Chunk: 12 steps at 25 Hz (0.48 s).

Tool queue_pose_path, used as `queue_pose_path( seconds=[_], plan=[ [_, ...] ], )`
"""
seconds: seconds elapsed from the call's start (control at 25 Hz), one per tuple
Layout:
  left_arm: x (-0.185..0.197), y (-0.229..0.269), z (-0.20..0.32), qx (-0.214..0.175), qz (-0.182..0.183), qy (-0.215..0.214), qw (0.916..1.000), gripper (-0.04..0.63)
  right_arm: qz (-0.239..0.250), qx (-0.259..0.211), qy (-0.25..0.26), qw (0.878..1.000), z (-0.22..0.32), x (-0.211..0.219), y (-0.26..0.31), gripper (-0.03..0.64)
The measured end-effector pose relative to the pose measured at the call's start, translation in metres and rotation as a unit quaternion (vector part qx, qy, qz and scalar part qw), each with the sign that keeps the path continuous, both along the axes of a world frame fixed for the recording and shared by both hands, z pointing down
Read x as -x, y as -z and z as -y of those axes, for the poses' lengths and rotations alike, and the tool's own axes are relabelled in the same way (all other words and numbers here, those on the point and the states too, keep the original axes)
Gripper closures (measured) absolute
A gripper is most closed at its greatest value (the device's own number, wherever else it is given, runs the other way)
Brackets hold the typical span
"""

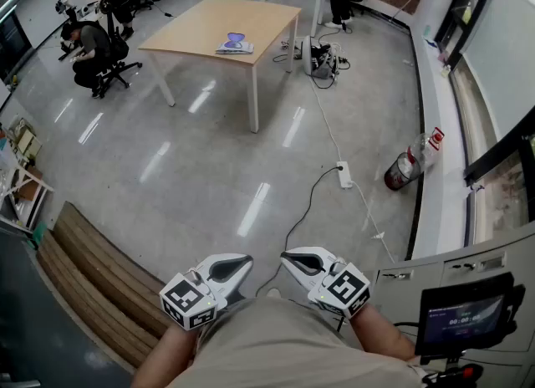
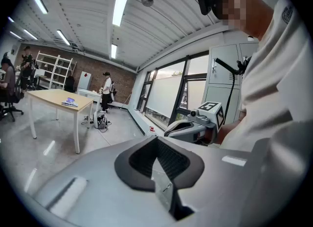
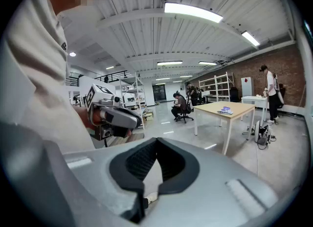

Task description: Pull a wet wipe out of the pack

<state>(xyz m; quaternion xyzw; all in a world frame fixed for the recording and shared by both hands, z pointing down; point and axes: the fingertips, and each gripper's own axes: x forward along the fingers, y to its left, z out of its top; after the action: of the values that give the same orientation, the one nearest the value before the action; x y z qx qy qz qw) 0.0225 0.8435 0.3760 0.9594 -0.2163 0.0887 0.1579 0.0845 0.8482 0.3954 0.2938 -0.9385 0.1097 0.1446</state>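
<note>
Head view, left gripper (image 1: 238,265) clenched empty, right gripper (image 1: 292,257) clenched empty, both above the floor (image 1: 209,169)

Wooden table (image 1: 196,28) on glossy grey floor (image 1: 201,156).

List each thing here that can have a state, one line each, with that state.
left gripper: shut, nothing between its jaws, held close to the body.
right gripper: shut, nothing between its jaws, held close to the body.
wipe pack: lying on the far table, untouched; open or closed cannot be told.
screen: lit.
power strip: on the floor, cable attached.
</note>
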Motion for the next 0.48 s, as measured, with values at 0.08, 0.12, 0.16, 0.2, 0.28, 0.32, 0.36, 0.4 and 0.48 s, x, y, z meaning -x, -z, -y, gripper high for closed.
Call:
queue_pose_path(
  seconds=[0.08,0.12,0.16,0.2,0.28,0.32,0.36,0.4,0.48],
  plan=[
    [0.0002,-0.0001,-0.0005,0.000,0.000,0.000,1.0000,0.594,0.002,0.002,0.000,1.000,-0.0007,0.0004,-0.0003,0.615],
    [0.0004,-0.0001,-0.0008,0.000,0.000,-0.001,1.0000,0.594,0.003,0.002,0.001,1.000,-0.0009,0.0008,-0.0004,0.615],
    [0.0007,-0.0001,-0.0009,0.001,0.000,-0.001,1.0000,0.594,0.003,0.003,0.001,1.000,-0.0008,0.0012,-0.0004,0.615],
    [0.0010,-0.0001,-0.0010,0.001,0.000,-0.002,1.0000,0.594,0.002,0.003,0.001,1.000,-0.0007,0.0017,-0.0003,0.615],
    [0.0019,-0.0001,-0.0011,0.003,0.001,-0.004,1.0000,0.594,0.001,0.004,0.002,1.000,-0.0008,0.0032,-0.0002,0.615],
    [0.0024,0.0000,-0.0009,0.003,0.002,-0.004,1.0000,0.594,-0.001,0.005,0.003,1.000,-0.0009,0.0040,-0.0005,0.615],
    [0.0030,0.0003,-0.0006,0.004,0.002,-0.003,1.0000,0.594,-0.002,0.008,0.004,1.000,-0.0009,0.0048,-0.0009,0.615],
    [0.0035,0.0006,-0.0001,0.004,0.001,-0.003,1.0000,0.594,-0.001,0.012,0.004,1.000,-0.0008,0.0055,-0.0012,0.615],
    [0.0042,0.0012,0.0006,0.004,0.000,-0.001,1.0000,0.594,-0.001,0.019,0.003,1.000,-0.0003,0.0062,-0.0016,0.615]
  ],
)
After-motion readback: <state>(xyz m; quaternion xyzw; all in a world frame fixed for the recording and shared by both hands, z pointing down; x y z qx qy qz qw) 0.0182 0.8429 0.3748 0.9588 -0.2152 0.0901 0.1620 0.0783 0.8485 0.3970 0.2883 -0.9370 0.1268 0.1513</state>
